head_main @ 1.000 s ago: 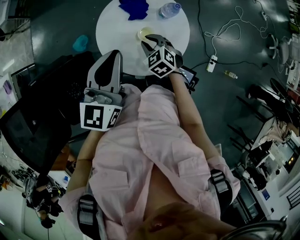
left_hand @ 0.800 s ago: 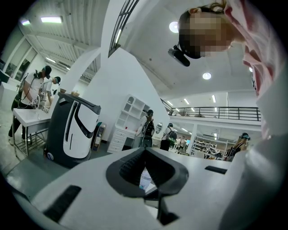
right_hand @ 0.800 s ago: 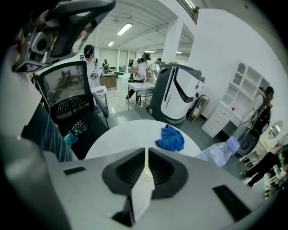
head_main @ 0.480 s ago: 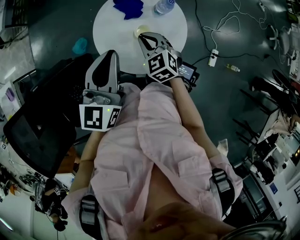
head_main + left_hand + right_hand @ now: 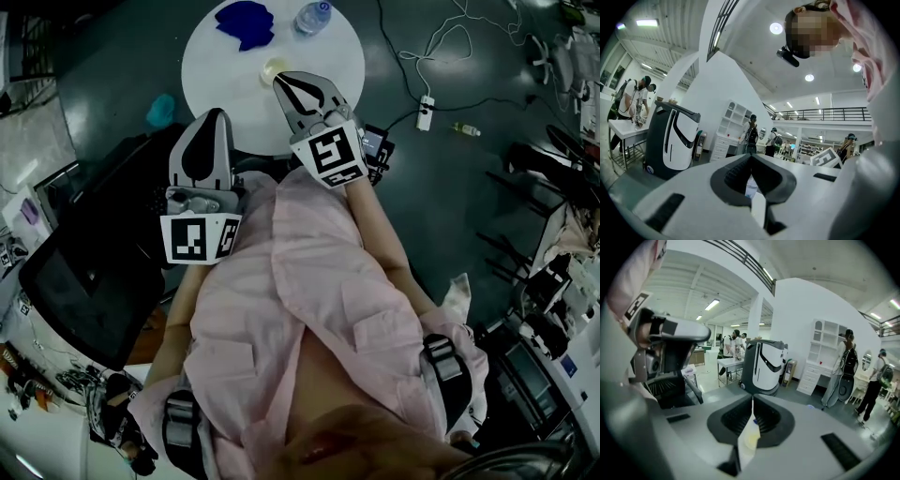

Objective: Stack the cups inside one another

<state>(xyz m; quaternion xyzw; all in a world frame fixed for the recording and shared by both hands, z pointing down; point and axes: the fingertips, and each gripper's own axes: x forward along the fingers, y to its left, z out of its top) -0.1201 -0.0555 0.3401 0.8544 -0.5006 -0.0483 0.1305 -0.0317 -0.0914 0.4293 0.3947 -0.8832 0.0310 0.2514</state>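
- Both pairs of fingers (image 5: 733, 420) are closed, holding nothing.
- White left gripper (image 5: 213, 117) points level.
- White right gripper (image 5: 281, 80) tilts downward over the round white tabletop (image 5: 225, 84).

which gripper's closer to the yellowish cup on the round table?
Right. The right gripper, shut, has its tips right at the cup over the table. The left gripper, also shut, hangs at the table's near edge, well short of the cup.
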